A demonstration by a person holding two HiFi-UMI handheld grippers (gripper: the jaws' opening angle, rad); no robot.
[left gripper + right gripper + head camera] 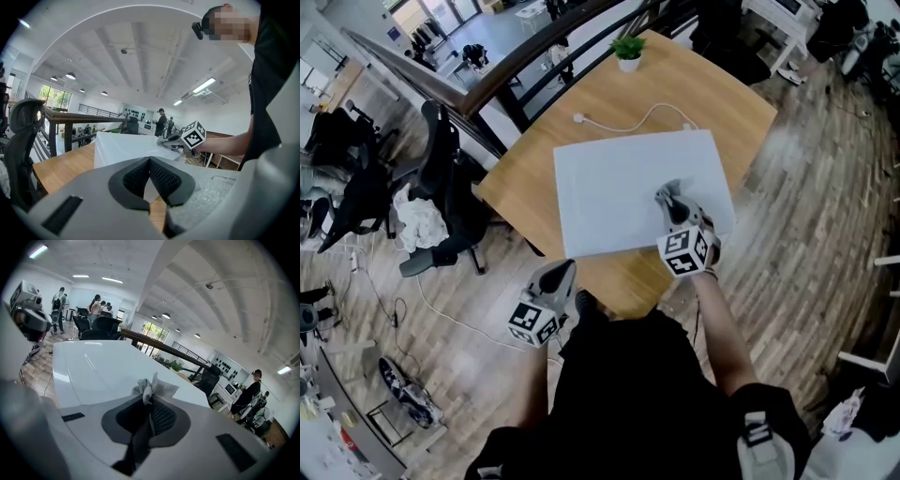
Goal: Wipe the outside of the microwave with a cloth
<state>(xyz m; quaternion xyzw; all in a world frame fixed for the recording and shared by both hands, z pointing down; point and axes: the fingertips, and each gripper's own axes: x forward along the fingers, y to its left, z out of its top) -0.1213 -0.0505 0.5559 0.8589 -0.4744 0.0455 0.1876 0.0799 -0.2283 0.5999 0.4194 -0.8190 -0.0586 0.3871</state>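
Grey, crumpled woven cloth (pixel 149 387) is pinched between the two dark ribbed pads of my right gripper (pixel 675 211), and a tuft of it sticks out past the jaw tips. The jaws are clenched on it. From my head view, that gripper sits over the flat top of the white box-shaped microwave (pixel 619 187), near its front right corner. The cloth end is down at the surface, though I cannot tell whether it is actually touching. In the right gripper view the glossy white top stretches away ahead of the jaws and to their left. The microwave stands on a light wooden table (pixel 534 178) with a rounded edge. A thin white cable (pixel 628 122) curls across the wood behind the microwave, and a small green potted plant (pixel 628 49) stands at the far edge. My left gripper (pixel 562 275) hangs low beside my body at the near edge of the table, off the microwave and well apart from the cloth. Its jaws are pressed together at the tips with nothing between them. They point towards the microwave's near side. A black office chair (pixel 441 187) stands on the wooden floor to the left of the table.
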